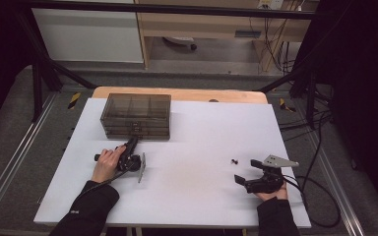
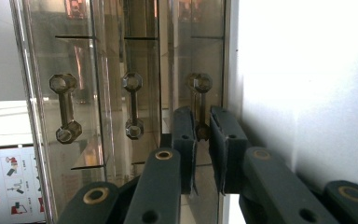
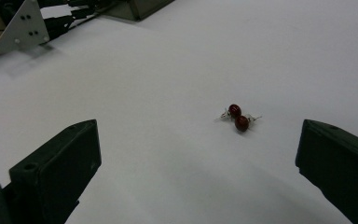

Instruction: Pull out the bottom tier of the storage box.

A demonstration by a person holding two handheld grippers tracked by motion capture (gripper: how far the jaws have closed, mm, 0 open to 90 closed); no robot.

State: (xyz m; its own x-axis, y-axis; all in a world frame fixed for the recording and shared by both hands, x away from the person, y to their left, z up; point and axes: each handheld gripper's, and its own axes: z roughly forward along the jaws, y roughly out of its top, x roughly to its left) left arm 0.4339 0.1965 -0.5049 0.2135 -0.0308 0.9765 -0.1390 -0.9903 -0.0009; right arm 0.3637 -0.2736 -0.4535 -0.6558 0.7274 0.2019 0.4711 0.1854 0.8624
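Left gripper [image 2: 203, 133] clamps the bottom drawer's handle [image 2: 200, 100].

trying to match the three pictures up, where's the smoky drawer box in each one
High view: the drawer box stands upper left of centre on the white table.
Left gripper view: its drawer fronts are close up, the left tongs about its rightmost handle.
Right gripper view: one corner at the top edge.
Shared landmark: the white table.
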